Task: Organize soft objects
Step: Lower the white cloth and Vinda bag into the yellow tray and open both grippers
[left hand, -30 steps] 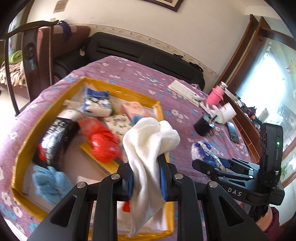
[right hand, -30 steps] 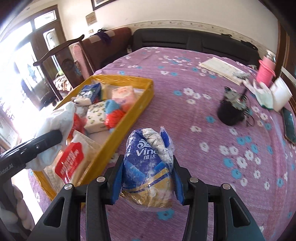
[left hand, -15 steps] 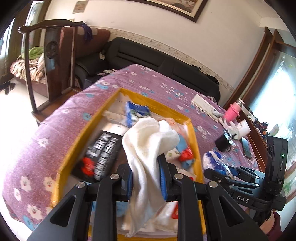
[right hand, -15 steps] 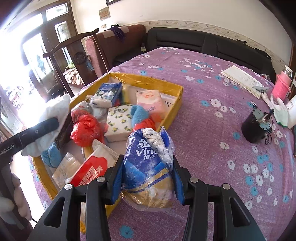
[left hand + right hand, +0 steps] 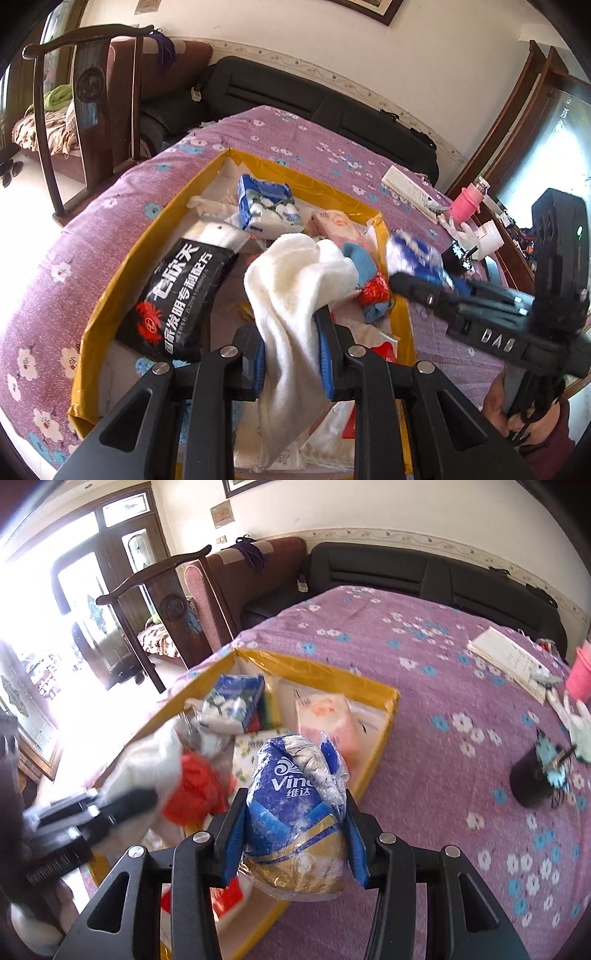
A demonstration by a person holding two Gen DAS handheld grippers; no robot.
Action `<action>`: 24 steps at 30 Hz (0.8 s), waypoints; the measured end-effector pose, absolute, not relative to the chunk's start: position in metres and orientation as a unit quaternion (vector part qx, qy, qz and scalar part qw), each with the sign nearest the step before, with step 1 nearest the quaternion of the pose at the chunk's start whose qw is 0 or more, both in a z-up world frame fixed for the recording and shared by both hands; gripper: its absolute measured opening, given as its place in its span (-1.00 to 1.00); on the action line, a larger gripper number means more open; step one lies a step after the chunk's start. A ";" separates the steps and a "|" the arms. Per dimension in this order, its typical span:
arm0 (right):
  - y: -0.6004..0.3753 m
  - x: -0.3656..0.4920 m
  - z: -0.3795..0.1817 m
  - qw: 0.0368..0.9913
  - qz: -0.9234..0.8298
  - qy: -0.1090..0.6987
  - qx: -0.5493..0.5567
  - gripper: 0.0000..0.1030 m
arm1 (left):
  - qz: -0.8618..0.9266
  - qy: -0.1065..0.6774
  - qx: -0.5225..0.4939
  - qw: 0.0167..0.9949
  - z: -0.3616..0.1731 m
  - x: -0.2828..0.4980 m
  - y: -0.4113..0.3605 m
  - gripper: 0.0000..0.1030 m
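My left gripper [image 5: 291, 350] is shut on a white towel [image 5: 295, 291] and holds it above the yellow tray [image 5: 110, 280]. My right gripper [image 5: 291, 834] is shut on a blue and gold tissue pack [image 5: 295, 812], held over the tray's right wall [image 5: 376, 753]. The right gripper with the blue pack [image 5: 417, 258] also shows in the left wrist view at the tray's right side. The left gripper with the towel [image 5: 147, 760] shows blurred at the left of the right wrist view. The tray holds a black packet [image 5: 177, 299], a blue tissue pack [image 5: 266, 206], a pink pack [image 5: 336, 225] and red bags [image 5: 199, 790].
The tray lies on a purple flowered cloth [image 5: 443, 709]. A black cup [image 5: 532, 782], a pink bottle [image 5: 469, 201], a white notepad [image 5: 506, 661] and a white glove [image 5: 458, 229] lie at the far right. A wooden chair [image 5: 88, 92] and a black sofa [image 5: 295, 96] stand behind.
Both grippers have moved left and forward over the tray with their loads. The right gripper's pack now hangs over the tray's right wall instead of the cloth.
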State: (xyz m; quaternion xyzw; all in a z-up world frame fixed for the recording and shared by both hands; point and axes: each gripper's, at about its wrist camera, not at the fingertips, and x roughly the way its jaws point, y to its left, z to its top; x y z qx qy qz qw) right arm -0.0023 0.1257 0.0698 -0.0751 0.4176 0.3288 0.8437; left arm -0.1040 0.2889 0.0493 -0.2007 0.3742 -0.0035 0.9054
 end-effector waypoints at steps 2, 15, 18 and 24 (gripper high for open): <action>0.137 0.003 0.072 0.844 0.333 0.412 -0.084 0.00 | 0.000 0.380 -0.203 0.902 0.044 -0.101 0.291 -0.59; 0.217 0.070 0.060 0.832 0.326 0.429 -0.133 0.00 | 0.017 0.398 -0.209 0.893 0.023 -0.092 0.305 -0.59; 0.230 0.082 0.050 0.827 0.318 0.441 -0.143 -0.01 | 0.017 0.395 -0.206 0.895 0.022 -0.092 0.305 -0.59; 0.243 0.093 0.042 0.823 0.315 0.449 -0.145 -0.01 | 0.017 0.394 -0.203 0.896 0.021 -0.090 0.303 -0.56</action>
